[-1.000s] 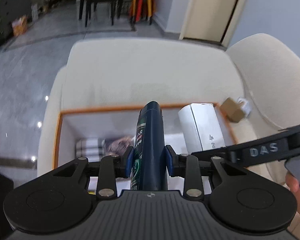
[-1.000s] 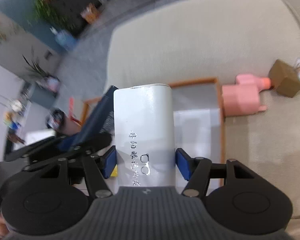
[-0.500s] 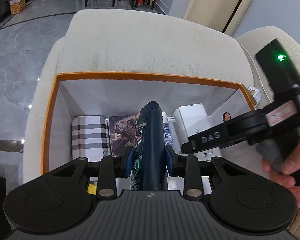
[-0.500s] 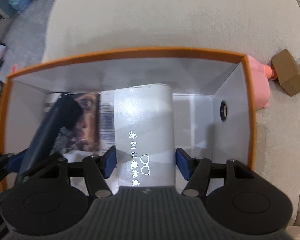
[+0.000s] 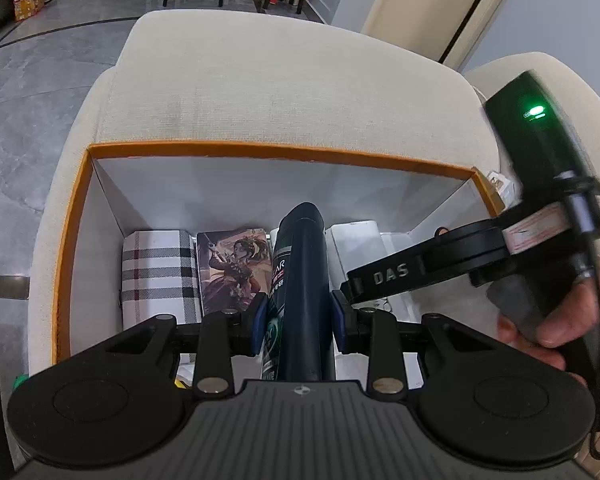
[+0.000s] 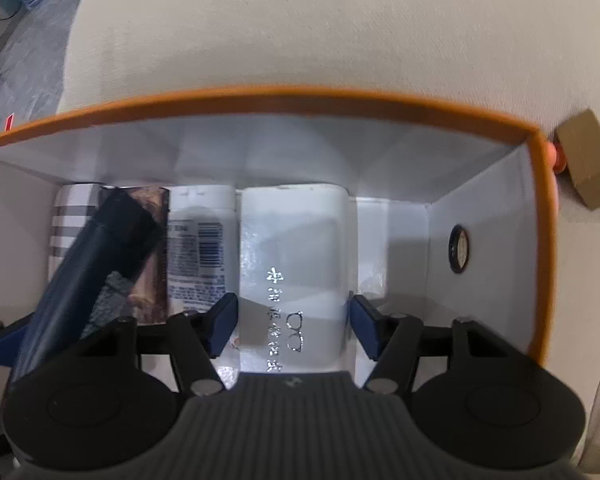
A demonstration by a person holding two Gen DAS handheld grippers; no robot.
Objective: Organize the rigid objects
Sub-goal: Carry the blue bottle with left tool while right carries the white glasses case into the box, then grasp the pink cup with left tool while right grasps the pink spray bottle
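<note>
The left gripper point(image 5: 299, 322) grips a dark blue spray can point(image 5: 303, 280): its two blue pads press on the can's sides, and the can runs straight ahead from between the fingers, cap end pointing away from the gripper and down into an orange-rimmed box point(image 5: 260, 150) with white inner walls. Below and ahead of the can's tip, items lie side by side on the box floor: a plaid-patterned box point(image 5: 160, 272) off to the left, then a box printed with a painted figure point(image 5: 232, 268) just left of the can.

To the right of the left gripper, the right gripper reaches into the same box, held by a hand point(image 5: 560, 312) on its handle. A green light point(image 5: 534, 113) glows on the black unit above that hand.

The right gripper point(image 6: 292, 328) is closed on a white bottle point(image 6: 294, 264) with silver lettering, its blue pads touching both sides. The bottle extends forward from the fingers, its far end close to the box's far wall; whether it rests on the floor cannot be told. Just left of it lies a white tube point(image 6: 200, 240) with a barcode label, then the printed box and the plaid one, with the dark can slanting across them from the lower left. To the right of the bottle the box floor is bare, and the right wall has a round black grommet point(image 6: 459, 249). Beyond that wall, outside the box, a brown cardboard cube point(image 6: 588, 160) sits on the cream sofa cushion point(image 6: 320, 32) that carries the box.
</note>
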